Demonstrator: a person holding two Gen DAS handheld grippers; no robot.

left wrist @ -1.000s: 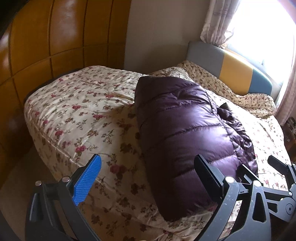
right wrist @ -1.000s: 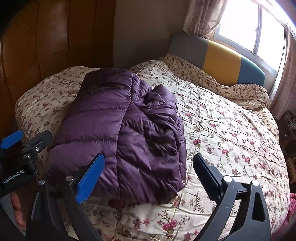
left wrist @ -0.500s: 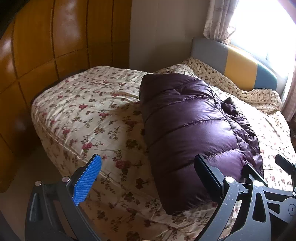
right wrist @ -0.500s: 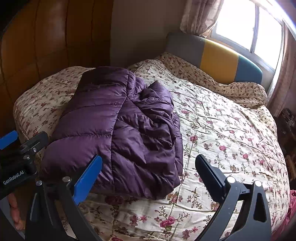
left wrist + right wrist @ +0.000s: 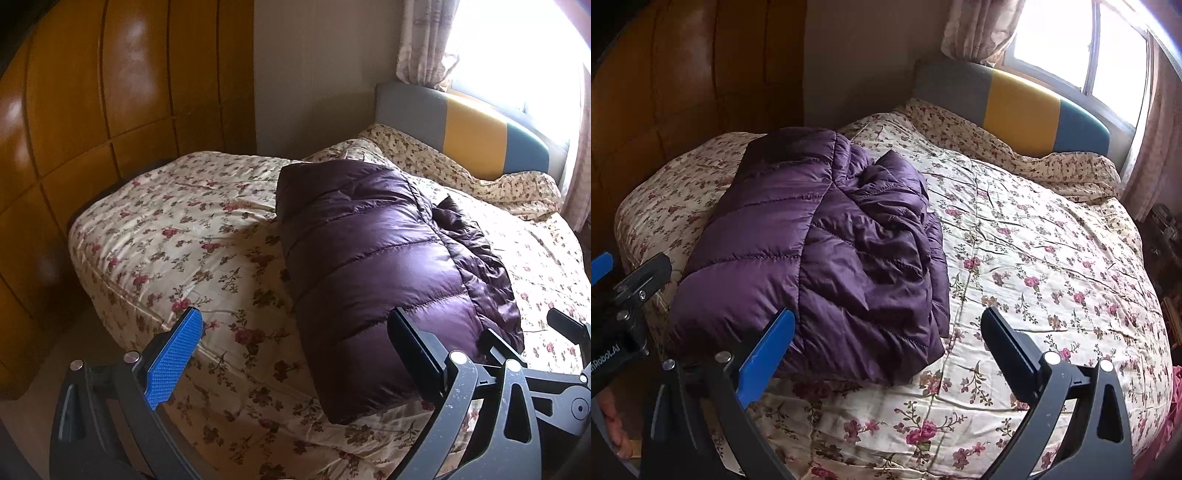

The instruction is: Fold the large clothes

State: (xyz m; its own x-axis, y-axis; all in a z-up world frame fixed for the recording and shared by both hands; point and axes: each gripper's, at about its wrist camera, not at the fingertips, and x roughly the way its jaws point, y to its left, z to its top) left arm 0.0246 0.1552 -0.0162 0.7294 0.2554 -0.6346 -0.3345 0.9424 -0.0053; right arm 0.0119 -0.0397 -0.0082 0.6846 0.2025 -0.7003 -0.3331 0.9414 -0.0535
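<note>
Looking along our left gripper (image 5: 295, 354), we see its two fingers spread wide apart near the bottom of the frame, the blue-padded finger (image 5: 173, 363) at lower left and the black finger (image 5: 415, 354) at lower centre-right, with nothing between them. Behind them the purple puffer jacket (image 5: 369, 266) lies folded into a long bundle on the floral quilt (image 5: 177, 229), running from the centre of the frame down toward the lower right. Its smooth quilted panel faces up, and a crumpled darker layer shows along its right edge. Our right gripper (image 5: 561, 354) pokes into the lower right corner of this view, just beside the jacket's near end; whether it touches the fabric we cannot tell from here.

From the right wrist view, our right gripper (image 5: 886, 350) is likewise spread open and empty at the bottom of the frame, held over the near edge of the quilt (image 5: 1052, 258). The jacket (image 5: 820, 251) fills the left-centre of this picture, the smooth half on the left and rumpled folds on the right. The near edge of the bundle lies close to the quilt's front edge. At the far left edge we see part of our left gripper (image 5: 631, 291) and, below it in the lower left corner, a bit of a hand (image 5: 613, 424).

A grey, yellow and teal headboard (image 5: 1015, 103) sits in the upper right, under a bright window (image 5: 1082, 48) with a curtain (image 5: 979, 29). Glossy wooden wardrobe panels (image 5: 92, 110) fill the upper left.
</note>
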